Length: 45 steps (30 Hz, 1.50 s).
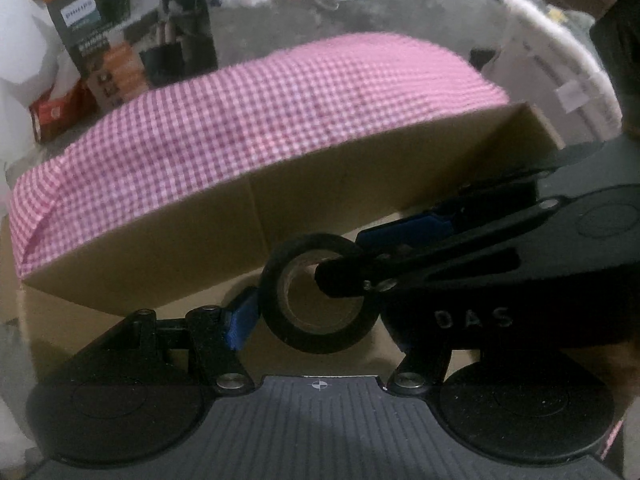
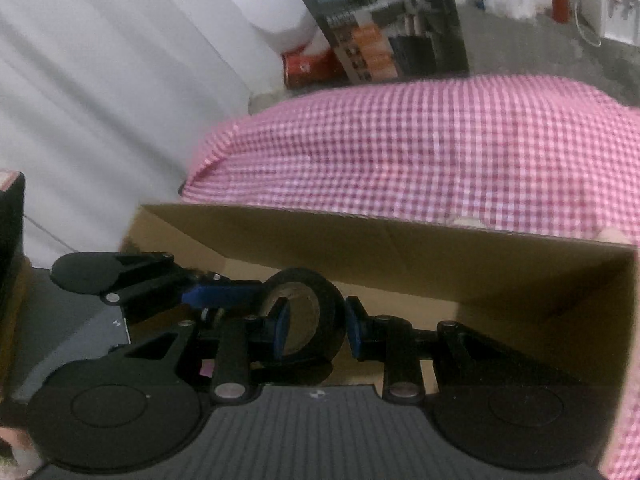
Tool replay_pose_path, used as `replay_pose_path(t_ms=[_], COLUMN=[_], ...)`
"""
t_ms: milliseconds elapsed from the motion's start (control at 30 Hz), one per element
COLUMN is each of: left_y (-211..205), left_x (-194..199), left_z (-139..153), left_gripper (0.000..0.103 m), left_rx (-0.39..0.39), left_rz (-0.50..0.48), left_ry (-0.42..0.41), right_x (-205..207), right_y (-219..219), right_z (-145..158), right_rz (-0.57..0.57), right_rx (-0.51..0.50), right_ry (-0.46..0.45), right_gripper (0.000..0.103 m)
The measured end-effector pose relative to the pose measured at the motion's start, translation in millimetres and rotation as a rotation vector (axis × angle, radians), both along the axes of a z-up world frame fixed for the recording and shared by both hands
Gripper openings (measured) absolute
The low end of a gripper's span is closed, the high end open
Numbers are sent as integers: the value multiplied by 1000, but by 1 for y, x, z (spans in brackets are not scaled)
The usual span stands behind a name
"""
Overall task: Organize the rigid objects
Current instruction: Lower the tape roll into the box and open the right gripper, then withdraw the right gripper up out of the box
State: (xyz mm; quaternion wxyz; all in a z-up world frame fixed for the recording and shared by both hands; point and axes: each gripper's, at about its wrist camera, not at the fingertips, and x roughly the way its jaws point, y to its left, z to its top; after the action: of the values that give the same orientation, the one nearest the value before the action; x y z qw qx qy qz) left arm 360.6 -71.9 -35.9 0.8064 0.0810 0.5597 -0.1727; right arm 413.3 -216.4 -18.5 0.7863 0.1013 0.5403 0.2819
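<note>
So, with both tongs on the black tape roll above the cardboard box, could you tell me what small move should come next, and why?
Probably open the right tongs and back them away: one finger sits inside the tape roll, while the left tongs also appear to hold it over the cardboard box, so one grip must let go.

L gripper (image 1: 316, 304) and R gripper (image 2: 316, 320) both clamped, fingers crossing

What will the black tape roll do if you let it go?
The tape roll is round and stands on edge, so it would probably roll if released. It seems stiff: the right gripper pinches its wall, yet the ring looks undented. Probably light, with such a hollow middle.
</note>
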Motion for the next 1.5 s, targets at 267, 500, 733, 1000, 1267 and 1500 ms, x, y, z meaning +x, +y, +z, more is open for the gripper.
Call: replay_pose_path(t_ms=[267,500,733,1000,1267,1500], left_y=[1,5,5,8,17,29], left_x=[6,-5,-34,-74,-111,-146], left_z=[-14,9,42,81,107,121], left_gripper=[74,84,87,90,92,93], left_rx=[48,23,-17,-66,-109,-135], left_rz=[24,37,26,-7,-36,-49], left_ry=[13,-39,-121,-237,-330,-392], right_x=[15,9,-24,-70,-126,-171], right_y=[10,0,-24,-47,-55,-63], right_z=[-23,-15,29,87,124,141], right_rz=[3,-26,-64,-95,-90,-90], right_rx=[-4,52,99,177,255,340], right_ry=[64,71,-13,-137,-250,-305], right_gripper=[35,37,47,47,47,47])
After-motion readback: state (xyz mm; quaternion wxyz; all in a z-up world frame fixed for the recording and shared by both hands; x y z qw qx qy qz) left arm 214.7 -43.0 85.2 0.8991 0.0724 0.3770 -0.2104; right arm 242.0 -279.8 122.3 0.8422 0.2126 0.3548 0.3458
